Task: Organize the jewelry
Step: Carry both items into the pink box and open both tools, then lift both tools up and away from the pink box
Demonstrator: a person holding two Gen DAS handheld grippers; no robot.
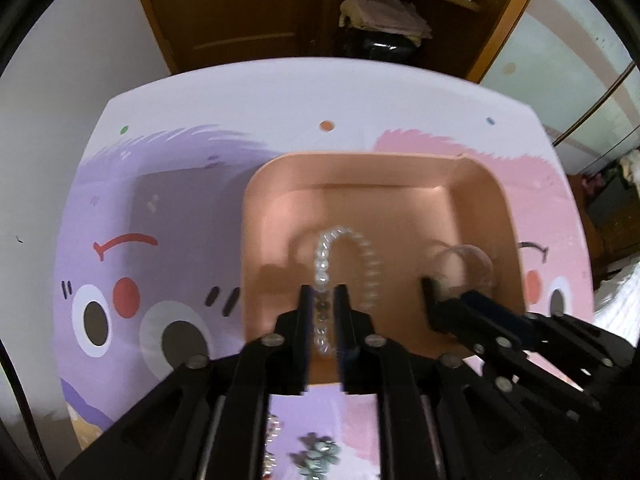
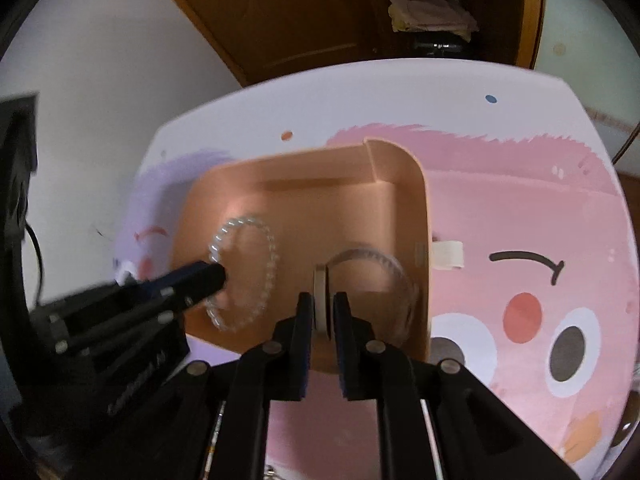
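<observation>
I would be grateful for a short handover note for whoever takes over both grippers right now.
Left gripper: over the peach tray, fingers slightly apart around the clear beaded bracelet; whether the fingers press on it is unclear.
Right gripper: over the same tray, fingers nearly closed around the pale bangle.
Done: both pieces brought over the tray.
Left: release both, then fetch the jewelry lying on the mat in front of the tray.

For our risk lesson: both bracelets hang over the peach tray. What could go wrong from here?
1. The clear beaded bracelet sits between the left hand-held gripper fingers and may snag on release.
2. The pale bangle in the right hand-held gripper hangs near the peach tray wall and could knock against it.
</observation>
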